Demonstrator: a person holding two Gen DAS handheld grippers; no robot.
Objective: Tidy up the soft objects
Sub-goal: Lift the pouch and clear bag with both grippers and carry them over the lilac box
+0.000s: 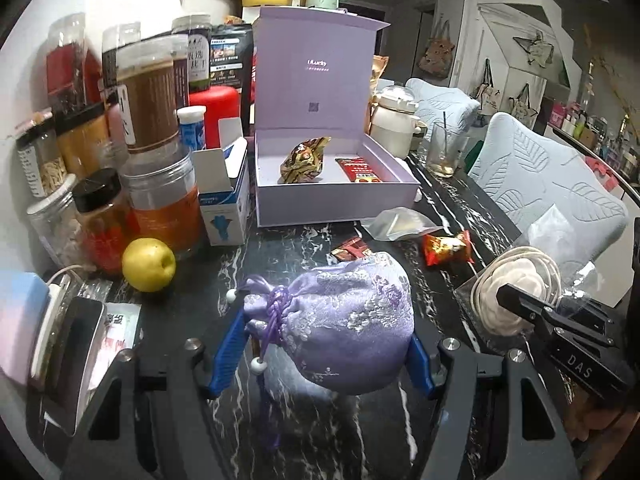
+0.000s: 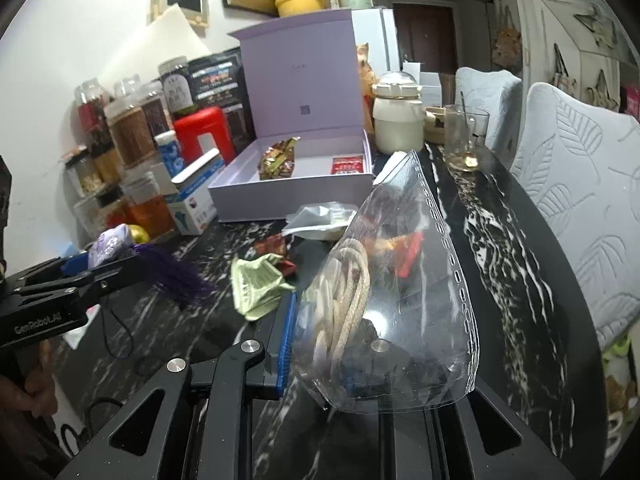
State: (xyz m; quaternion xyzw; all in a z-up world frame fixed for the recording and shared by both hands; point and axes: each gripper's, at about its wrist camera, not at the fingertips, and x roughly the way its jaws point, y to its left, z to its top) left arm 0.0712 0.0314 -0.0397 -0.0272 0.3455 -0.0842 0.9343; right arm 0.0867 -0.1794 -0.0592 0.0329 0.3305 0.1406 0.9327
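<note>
Left wrist view, left hand-held gripper (image 1: 320, 344) clamping lilac pouch (image 1: 352, 320), right hand-held gripper (image 2: 320, 344) pinching clear bag (image 2: 400, 280), jars (image 1: 160, 184) beside

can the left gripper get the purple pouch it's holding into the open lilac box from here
Probably yes. The left gripper holds the purple embroidered drawstring pouch off the table, and the open lilac cardboard box lies straight ahead, with bare floor between its two snack packets.

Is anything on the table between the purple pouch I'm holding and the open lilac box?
Nothing tall. The purple pouch hangs in the left tongs; only a flat snack wrapper lies before the lilac box, whose lid is open.
</note>
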